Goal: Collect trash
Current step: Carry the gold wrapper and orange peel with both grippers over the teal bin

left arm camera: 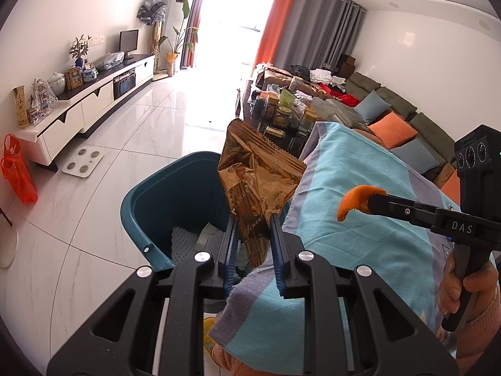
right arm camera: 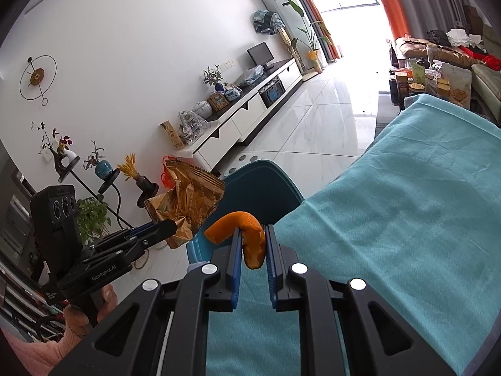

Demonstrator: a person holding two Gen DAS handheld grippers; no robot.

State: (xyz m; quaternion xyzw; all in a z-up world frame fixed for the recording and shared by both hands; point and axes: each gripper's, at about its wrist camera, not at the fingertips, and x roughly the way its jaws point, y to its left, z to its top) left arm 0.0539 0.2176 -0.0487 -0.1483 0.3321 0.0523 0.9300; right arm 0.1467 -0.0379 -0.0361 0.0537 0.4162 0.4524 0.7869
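Both claws loaded at the table edge.
My left gripper (left arm camera: 253, 219) clamps the gold wrapper (left arm camera: 260, 175) above the teal bin (left arm camera: 147, 200); my right gripper (right arm camera: 253, 232) clamps the orange peel (right arm camera: 247, 235) over the cloth's (right arm camera: 407, 203) edge.

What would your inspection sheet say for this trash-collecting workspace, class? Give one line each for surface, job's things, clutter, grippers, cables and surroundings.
Surface: teal cloth over table.
Job's things: gold wrapper, orange peel, teal bin on the floor beside the table, already holding waste.
Clutter: jars on the far table.
Grippers: left gripper shut on wrapper; right gripper shut on peel.
Cables: nothing seen.
Surroundings: white TV cabinet, sofa, tiled floor.
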